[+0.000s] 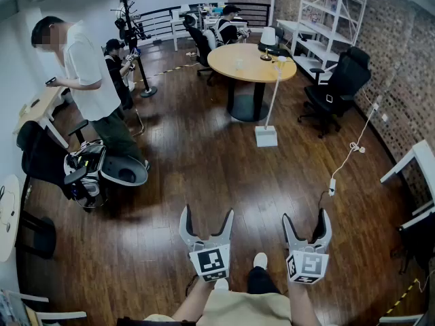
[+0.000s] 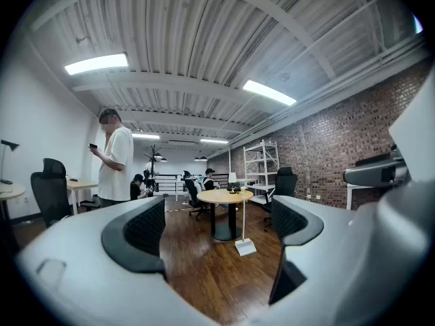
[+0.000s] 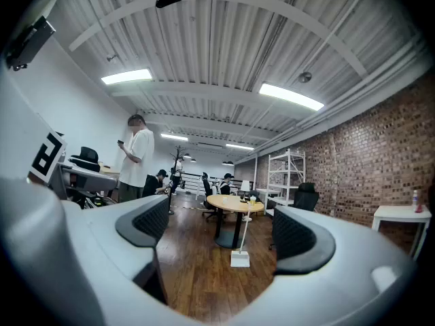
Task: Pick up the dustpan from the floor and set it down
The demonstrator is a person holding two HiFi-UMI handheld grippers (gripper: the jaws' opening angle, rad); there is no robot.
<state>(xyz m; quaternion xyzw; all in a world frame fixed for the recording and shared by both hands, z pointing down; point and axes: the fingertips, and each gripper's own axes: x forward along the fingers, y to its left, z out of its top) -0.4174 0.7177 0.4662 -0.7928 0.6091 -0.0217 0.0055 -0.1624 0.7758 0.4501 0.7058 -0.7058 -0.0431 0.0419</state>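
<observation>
The dustpan [image 1: 266, 136] is seen standing upright on the wooden floor [image 1: 197, 155], well ahead of both tools and near the foot of the round worktop [image 1: 228, 56]. Its long handle [image 1: 274, 94] rises past the worktop's edge; whether it leans on that edge cannot be told. The left tool [image 1: 207, 212] and the right tool [image 1: 306, 216] are held level and close to the body, each with its jaws spread wide and nothing between them.

The step in hand is judged to be the approach. It is probably best done by bringing one tool square across the thin handle, high enough that the pan hangs steadily, and closing the jaws fully before anything is lifted. A straight upward lift would keep the handle from being knocked against the worktop.

A white cable [image 1: 348, 156] is trailed across the floor to the right of the path and should be stepped around. A black office chair [image 1: 336, 87] stands beyond the dustpan, and a standing person [image 1: 88, 73] is seen well to the left.
</observation>
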